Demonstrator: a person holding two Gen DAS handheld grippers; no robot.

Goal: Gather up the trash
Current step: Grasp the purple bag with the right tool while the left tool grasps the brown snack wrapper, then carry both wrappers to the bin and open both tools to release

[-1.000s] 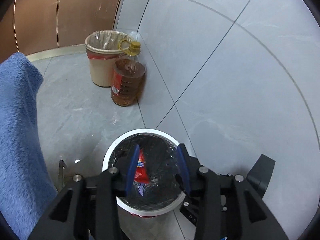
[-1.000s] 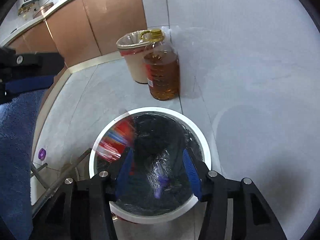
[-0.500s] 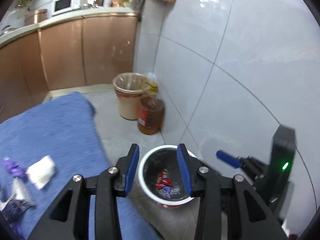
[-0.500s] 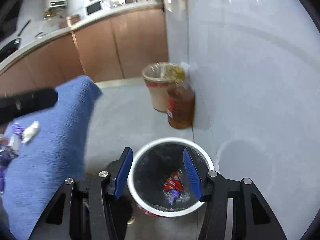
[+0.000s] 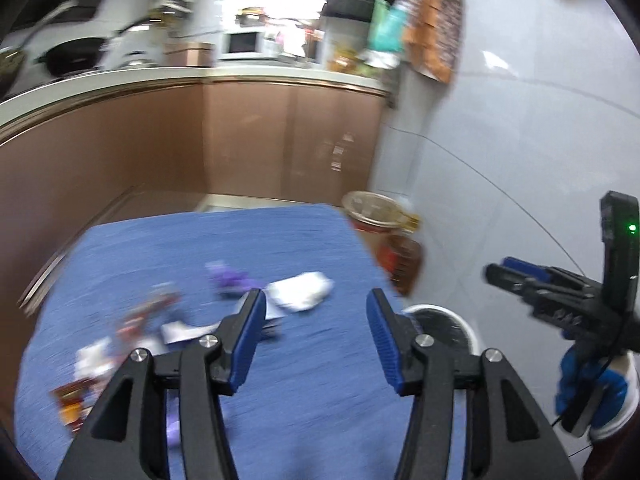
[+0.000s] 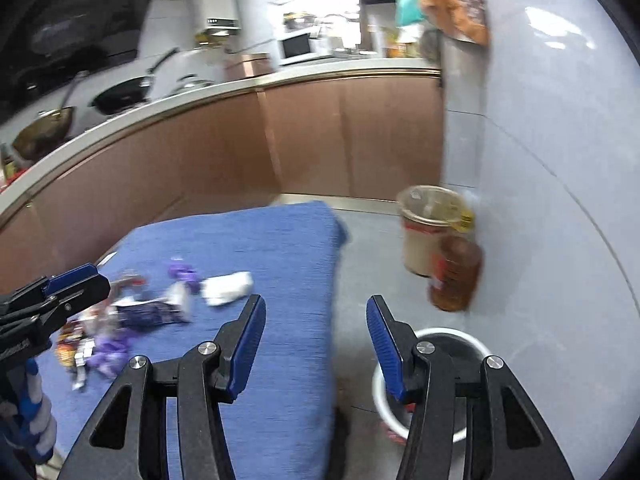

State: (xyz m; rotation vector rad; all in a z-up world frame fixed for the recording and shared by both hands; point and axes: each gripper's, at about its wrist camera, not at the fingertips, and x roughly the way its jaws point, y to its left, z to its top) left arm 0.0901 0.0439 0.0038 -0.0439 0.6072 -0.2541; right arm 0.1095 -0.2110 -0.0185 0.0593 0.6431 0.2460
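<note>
Several wrappers lie on a blue cloth (image 5: pixel 280 360) (image 6: pixel 280 264): a white crumpled paper (image 5: pixel 300 290) (image 6: pixel 227 287), a purple wrapper (image 5: pixel 228 278) (image 6: pixel 182 271) and a blurred heap (image 5: pixel 120 344) (image 6: pixel 100 332) further left. A white bin with a black liner (image 5: pixel 444 326) (image 6: pixel 476 348) stands on the floor right of the cloth. My left gripper (image 5: pixel 316 312) hovers over the cloth, its jaws opening with nothing between them. My right gripper (image 6: pixel 316 312) stands open and empty above the cloth's right edge, and shows at the right (image 5: pixel 516 274) in the left wrist view.
A beige lined bin (image 6: pixel 428 232) and an oil bottle (image 6: pixel 456 272) stand against the tiled wall (image 6: pixel 560 200). Brown cabinets (image 5: pixel 240 140) with a cluttered counter run behind the cloth. Grey floor (image 6: pixel 368 248) lies between cloth and wall.
Both grippers have risen from over the white bin and swung left, so the blue cloth with its wrappers now fills the views. The left jaws have spread wider.
</note>
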